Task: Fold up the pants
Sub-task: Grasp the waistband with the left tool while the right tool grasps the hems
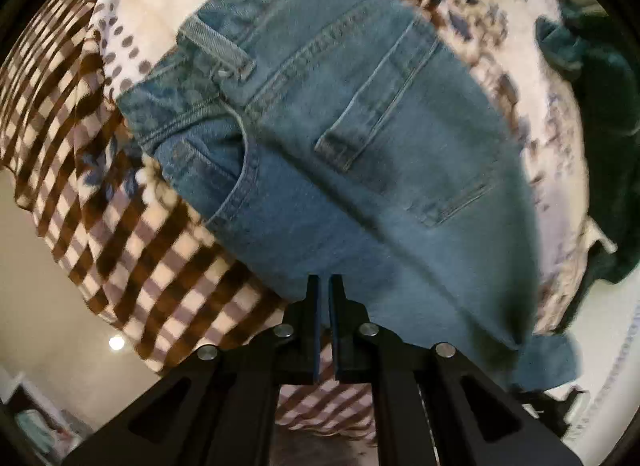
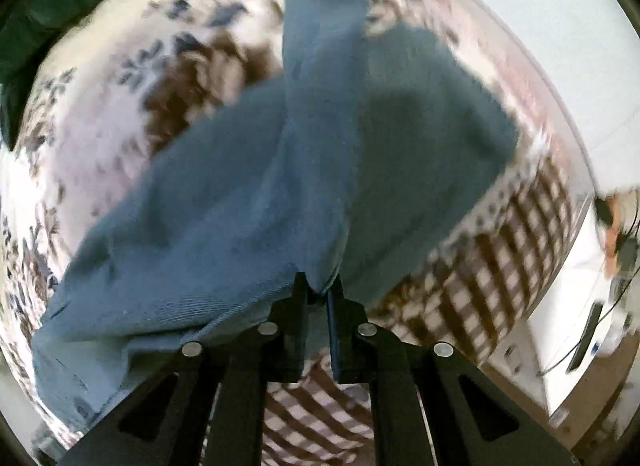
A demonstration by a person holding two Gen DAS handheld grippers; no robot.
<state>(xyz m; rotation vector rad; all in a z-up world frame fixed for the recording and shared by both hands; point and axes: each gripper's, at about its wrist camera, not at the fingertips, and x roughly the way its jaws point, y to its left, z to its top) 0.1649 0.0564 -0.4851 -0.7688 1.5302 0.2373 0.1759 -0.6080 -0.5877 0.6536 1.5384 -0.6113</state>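
Observation:
Blue denim pants (image 1: pixel 360 153) lie on a patterned bed cover, waistband and back pocket toward the upper left in the left wrist view. My left gripper (image 1: pixel 324 280) is shut on the near edge of the denim. In the right wrist view a leg of the pants (image 2: pixel 248 201) is lifted and bunched, draping left over the lower fingers. My right gripper (image 2: pixel 320 282) is shut on a fold of that leg. The image is blurred by motion.
The bed cover has a brown checked border (image 1: pixel 132 234) and a floral middle (image 2: pixel 100 113). A dark green cloth (image 1: pixel 600 113) lies at the right of the bed. A white cabinet (image 2: pixel 572 326) stands beside the bed in the right wrist view.

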